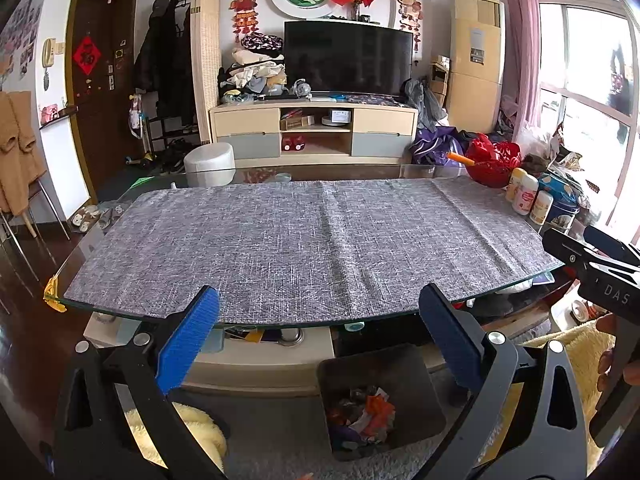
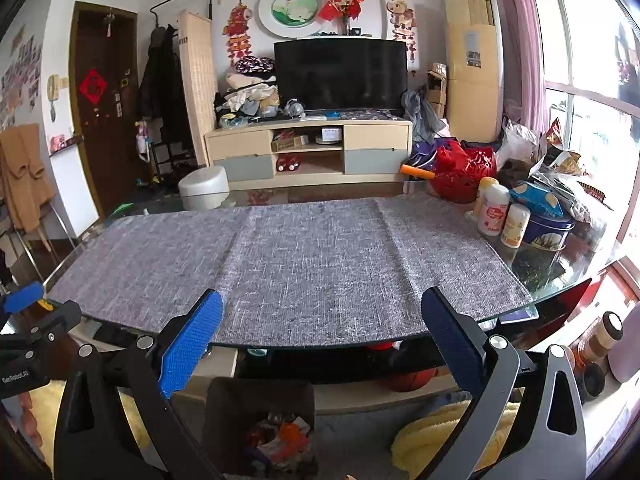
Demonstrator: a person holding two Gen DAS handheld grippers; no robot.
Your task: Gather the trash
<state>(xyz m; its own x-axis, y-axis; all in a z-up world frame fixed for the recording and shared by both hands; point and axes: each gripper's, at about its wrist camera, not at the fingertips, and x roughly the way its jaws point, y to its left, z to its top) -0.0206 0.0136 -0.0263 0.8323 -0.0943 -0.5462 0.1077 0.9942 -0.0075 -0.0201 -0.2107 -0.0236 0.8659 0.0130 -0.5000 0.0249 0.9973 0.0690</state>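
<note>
A dark square trash bin (image 1: pixel 380 396) stands on the floor in front of the glass table, holding crumpled orange, white and dark trash (image 1: pixel 368 416). It also shows in the right wrist view (image 2: pixel 260 420). My left gripper (image 1: pixel 320 312) is open and empty, held above the bin at the table's near edge. My right gripper (image 2: pixel 322 312) is open and empty too, above and right of the bin. The right gripper shows at the right edge of the left wrist view (image 1: pixel 596 264). A grey woven mat (image 1: pixel 312 240) covers the tabletop, with nothing lying on it.
At the table's right end stand a red basket (image 2: pixel 464 176), three bottles (image 2: pixel 494 210), a blue tin (image 2: pixel 548 228) and bags. A yellow fluffy cushion (image 2: pixel 440 436) lies on the floor. A TV cabinet (image 1: pixel 312 132) stands behind.
</note>
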